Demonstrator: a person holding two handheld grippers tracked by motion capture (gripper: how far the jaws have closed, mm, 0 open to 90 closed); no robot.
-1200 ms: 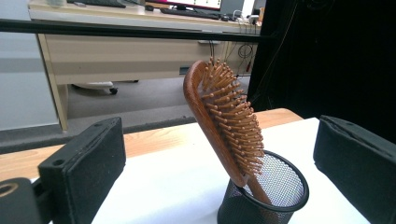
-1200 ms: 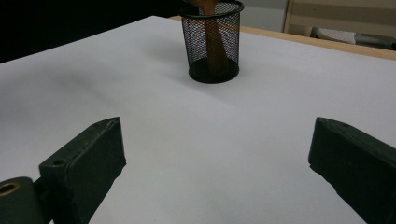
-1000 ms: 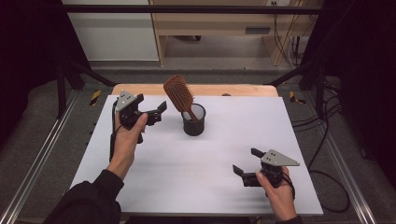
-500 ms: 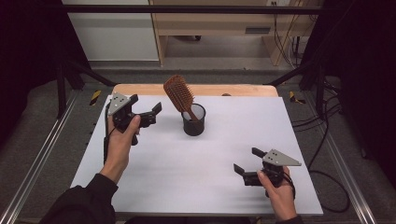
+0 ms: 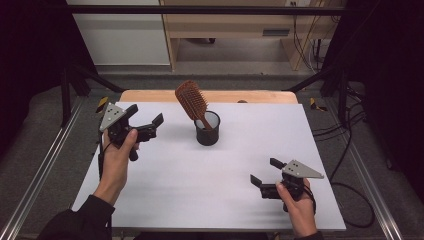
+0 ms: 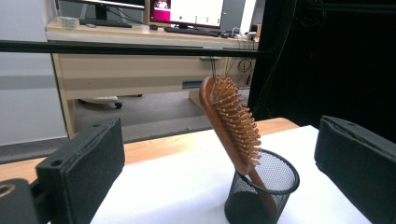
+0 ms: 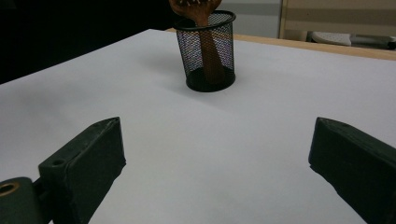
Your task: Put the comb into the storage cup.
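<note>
Open bench all round; only the mesh cup and its tilted hairbrush stand mid-bench.

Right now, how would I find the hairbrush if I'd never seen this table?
Find the big white table. Near its far edge, about midway across, stands a black mesh cup. The hairbrush stands in that cup handle down, leaning left: it is the only brown wooden thing with bristles, sticking up well above the rim.
</note>
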